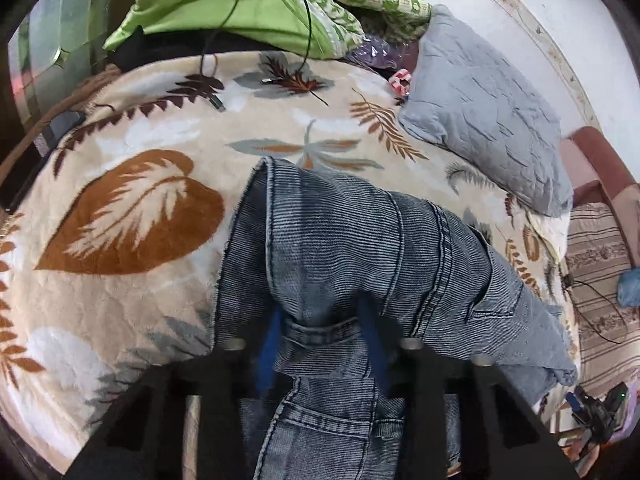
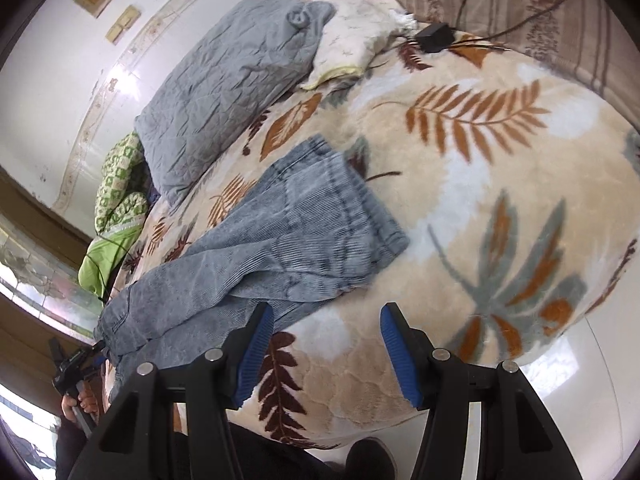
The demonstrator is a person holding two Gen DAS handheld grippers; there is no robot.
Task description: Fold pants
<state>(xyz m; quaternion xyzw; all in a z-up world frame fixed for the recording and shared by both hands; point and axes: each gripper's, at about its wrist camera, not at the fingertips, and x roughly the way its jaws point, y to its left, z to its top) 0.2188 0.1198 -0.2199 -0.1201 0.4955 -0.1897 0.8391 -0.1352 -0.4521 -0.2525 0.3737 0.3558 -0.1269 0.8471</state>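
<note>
Left tongs (image 1: 320,320) pinch jeans (image 1: 340,248) waistband; right tongs (image 2: 326,340) spread, empty, hems ahead—grab both layers squarely.

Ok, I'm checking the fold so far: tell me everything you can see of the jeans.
The jeans are faded blue-grey ribbed denim, with stitched seams, a pocket and a belt loop. They lie rumpled across the leaf-print blanket, partly folded over themselves. The left gripper has the waistband bunched between its fingers; the right gripper stands open beside them, holding nothing.

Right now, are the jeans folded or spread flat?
Partly folded: the jeans are doubled over on the blanket, layers rumpled.
</note>
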